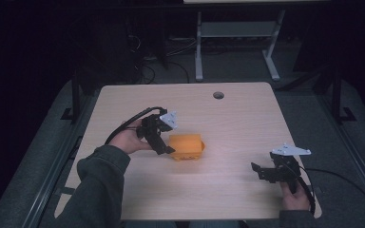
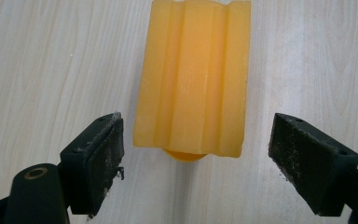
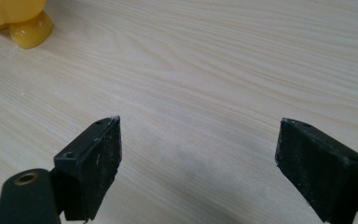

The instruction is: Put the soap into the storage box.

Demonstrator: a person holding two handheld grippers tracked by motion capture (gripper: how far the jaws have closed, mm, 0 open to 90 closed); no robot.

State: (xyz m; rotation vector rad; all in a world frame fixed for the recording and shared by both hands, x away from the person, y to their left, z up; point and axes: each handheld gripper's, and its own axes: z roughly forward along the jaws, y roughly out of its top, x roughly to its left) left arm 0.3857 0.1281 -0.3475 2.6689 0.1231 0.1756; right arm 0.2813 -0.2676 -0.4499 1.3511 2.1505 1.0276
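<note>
An orange ribbed plastic block lies on the light wooden table, left of the middle. My left gripper is at the block's left end, open. In the left gripper view the block runs away from me between the two jaws, its near end level with the pads, a gap on each side. My right gripper stands open near the front right of the table, above bare wood. A rounded yellow part of the block shows at the top left of the right gripper view.
A round cable hole sits near the table's far edge. Beyond the table stand a white desk frame and cables on a dark floor. A black cable trails from the left gripper.
</note>
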